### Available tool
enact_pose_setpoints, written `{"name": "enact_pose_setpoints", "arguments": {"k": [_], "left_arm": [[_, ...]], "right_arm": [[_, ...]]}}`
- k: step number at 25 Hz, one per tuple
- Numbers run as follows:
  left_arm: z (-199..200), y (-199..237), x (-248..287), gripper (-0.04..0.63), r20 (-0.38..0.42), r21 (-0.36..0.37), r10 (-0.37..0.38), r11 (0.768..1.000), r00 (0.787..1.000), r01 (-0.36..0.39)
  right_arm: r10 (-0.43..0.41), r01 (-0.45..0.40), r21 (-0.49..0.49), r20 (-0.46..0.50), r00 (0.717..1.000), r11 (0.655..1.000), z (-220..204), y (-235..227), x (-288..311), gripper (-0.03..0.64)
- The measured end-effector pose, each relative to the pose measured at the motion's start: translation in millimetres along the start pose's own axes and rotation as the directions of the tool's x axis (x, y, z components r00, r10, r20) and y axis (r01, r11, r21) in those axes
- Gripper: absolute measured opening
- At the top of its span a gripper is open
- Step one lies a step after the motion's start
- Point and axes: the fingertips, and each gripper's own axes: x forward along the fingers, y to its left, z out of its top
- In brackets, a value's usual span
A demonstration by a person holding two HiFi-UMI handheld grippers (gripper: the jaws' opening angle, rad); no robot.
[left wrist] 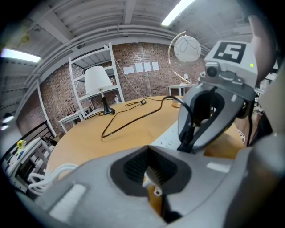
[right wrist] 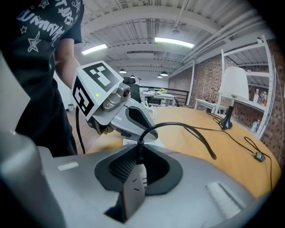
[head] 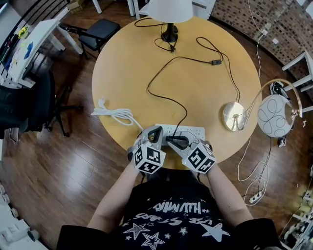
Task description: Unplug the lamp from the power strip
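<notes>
Your left gripper [head: 155, 135] is clamped on the left end of the power strip [head: 193, 130], bracing it against the table [head: 127, 73]. Your right gripper [right wrist: 133, 168] pinches the black plug [right wrist: 136, 152] of the lamp [head: 169, 10]. The plug seems not yet pulled free.

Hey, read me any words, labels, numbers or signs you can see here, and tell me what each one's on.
"STARS": white print on the person's black T-shirt; the rest of its lettering is not clearly readable.
Power strip: faint markings, too small to read.
Sheets on the brick wall: too small to read.
Marker cubes: black-and-white square patterns only, no words.
</notes>
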Motion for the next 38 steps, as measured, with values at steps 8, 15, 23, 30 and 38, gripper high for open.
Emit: {"name": "enact_pose_setpoints", "arguments": {"k": [8,15,23,30,38], "left_arm": [[-1,2,0,0.002,0.001,-0.031,-0.002,1.000,1.000,0.002],[-4,3,-2,0.003,0.024,-0.065,0.006,0.998,1.000,-0.004],[44,26,-34,0.003,0.154,-0.114,0.103,0.990,0.983,-0.086],[110,37,-81,0.003,0.328,-0.152,0.178,0.979,0.928,-0.134],[136,26,-100,0.003,0.398,-0.176,0.204,0.974,0.895,-0.143]], "right_arm": [[-0.080,0.061,0.172,0.105,0.991,0.983,8,-26,-15,0.052],[-0.122,0.090,0.199,0.154,0.981,0.976,24,-34,-34,0.054],[-0.178,0.109,0.226,0.312,0.933,0.968,83,-49,-67,0.055],[-0.225,0.117,0.268,0.423,0.878,0.956,126,-62,-99,0.055],[-0.246,0.133,0.272,0.441,0.863,0.953,123,-60,-110,0.055]]}}
